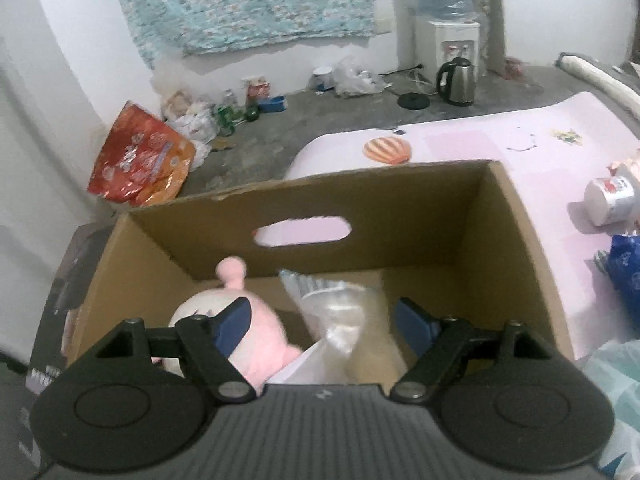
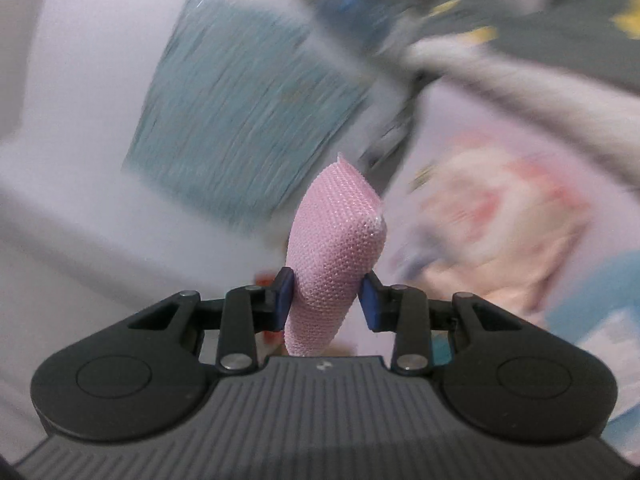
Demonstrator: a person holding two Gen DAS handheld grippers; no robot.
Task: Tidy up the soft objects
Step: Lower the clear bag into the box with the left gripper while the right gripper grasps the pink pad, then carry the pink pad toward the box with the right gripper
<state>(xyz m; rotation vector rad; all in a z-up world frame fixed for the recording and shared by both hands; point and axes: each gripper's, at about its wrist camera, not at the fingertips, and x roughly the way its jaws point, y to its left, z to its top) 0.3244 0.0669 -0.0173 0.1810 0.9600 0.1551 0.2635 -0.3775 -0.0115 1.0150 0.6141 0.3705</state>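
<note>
In the left wrist view an open cardboard box (image 1: 400,216) with a handle hole stands on a pink mat. Inside lie a pink and white plush toy (image 1: 264,336) and a clear plastic bag (image 1: 340,320). My left gripper (image 1: 324,320) is open and empty, just above the box's near side. In the right wrist view my right gripper (image 2: 326,300) is shut on a pink textured sponge (image 2: 336,248), held up in the air. The background there is blurred.
The pink mat (image 1: 500,148) extends right of the box. A white cup (image 1: 610,200) and a blue bag (image 1: 628,276) lie on it at the right. On the floor behind are a red bag (image 1: 140,156), bottles, a kettle (image 1: 458,80) and a water dispenser (image 1: 448,28).
</note>
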